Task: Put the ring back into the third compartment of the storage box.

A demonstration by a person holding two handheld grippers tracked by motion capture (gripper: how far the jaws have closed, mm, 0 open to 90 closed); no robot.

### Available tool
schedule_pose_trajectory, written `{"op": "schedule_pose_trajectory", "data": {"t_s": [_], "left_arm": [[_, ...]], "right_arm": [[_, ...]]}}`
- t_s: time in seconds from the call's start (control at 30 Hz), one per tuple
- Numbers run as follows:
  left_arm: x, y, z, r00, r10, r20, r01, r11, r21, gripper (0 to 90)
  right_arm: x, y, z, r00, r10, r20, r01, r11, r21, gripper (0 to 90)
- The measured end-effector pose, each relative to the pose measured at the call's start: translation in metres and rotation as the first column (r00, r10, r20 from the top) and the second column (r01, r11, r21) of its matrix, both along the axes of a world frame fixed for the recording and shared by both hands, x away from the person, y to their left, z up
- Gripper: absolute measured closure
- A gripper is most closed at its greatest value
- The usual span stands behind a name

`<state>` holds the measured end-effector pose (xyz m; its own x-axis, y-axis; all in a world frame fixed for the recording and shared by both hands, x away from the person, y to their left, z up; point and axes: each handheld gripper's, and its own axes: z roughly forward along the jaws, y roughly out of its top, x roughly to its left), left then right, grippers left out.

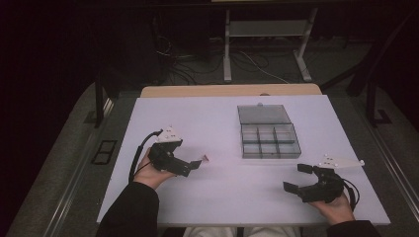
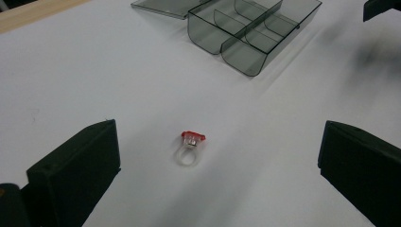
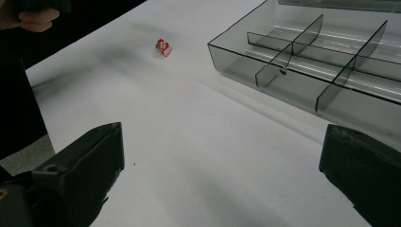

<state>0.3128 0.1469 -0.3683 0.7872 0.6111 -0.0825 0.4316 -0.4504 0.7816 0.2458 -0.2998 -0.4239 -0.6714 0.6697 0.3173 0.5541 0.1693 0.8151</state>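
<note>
White table (image 1: 227, 197), 2 hand-held grippers, both empty. Left gripper (image 1: 193, 166) sits at about 8 o'clock of the table centre, jaws pointing toward 3 o'clock; in the left gripper view (image 2: 217, 161) the jaws are spread wide, gripping nothing. Small ring (image 1: 205, 158) with clear band and red top lies flat on the table just past the left jaw tips; in the left gripper view it (image 2: 191, 147) sits between the 2 jaws but ahead of them, touching neither. Right gripper (image 1: 298, 177) is at about 4 o'clock, jaws also wide apart and holding nothing, pointing toward 9 o'clock. Smoky clear compartment box (image 1: 270, 140) at about 1 o'clock of centre, lid (image 1: 263, 114) folded flat open on the far side, 6 compartments visible in the high view. In the right gripper view the ring (image 3: 163, 48) is well apart from the box (image 3: 312, 61), at 11 o'clock of that frame.
</note>
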Motion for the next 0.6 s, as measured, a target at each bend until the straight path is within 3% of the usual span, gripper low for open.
{"op": "schedule_pose_trajectory", "data": {"t_s": [0.6], "left_arm": [[0.025,-0.005,-0.014,0.9981,0.002,-0.062,0.001,0.9991,0.043,0.0]], "right_arm": [[0.0,0.0,0.0,1.0,0.0,-0.001,0.0,1.0,-0.002,0.7]]}}
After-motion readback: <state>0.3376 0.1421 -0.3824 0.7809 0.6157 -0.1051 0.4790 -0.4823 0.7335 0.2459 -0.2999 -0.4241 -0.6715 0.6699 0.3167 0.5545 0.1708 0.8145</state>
